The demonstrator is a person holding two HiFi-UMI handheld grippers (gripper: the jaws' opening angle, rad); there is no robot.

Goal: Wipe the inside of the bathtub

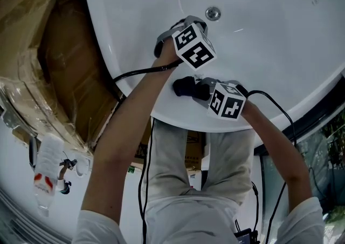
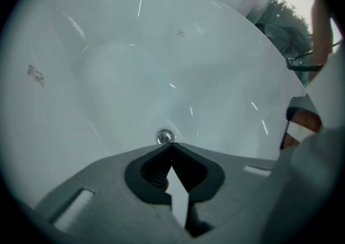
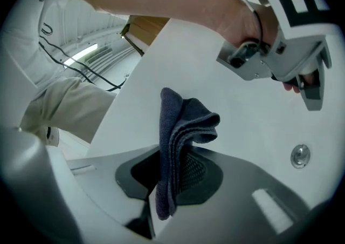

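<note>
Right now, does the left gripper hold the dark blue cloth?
No, the dark blue cloth is clamped in the right gripper; the left gripper is empty.

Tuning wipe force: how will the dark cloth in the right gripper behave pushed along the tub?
Likely floppy: the cloth folds over itself past the right gripper, so it may bunch rather than push flat. Probably light: a pinch on one edge holds it. The bathtub looks glossy, so it should slide easily.
</note>
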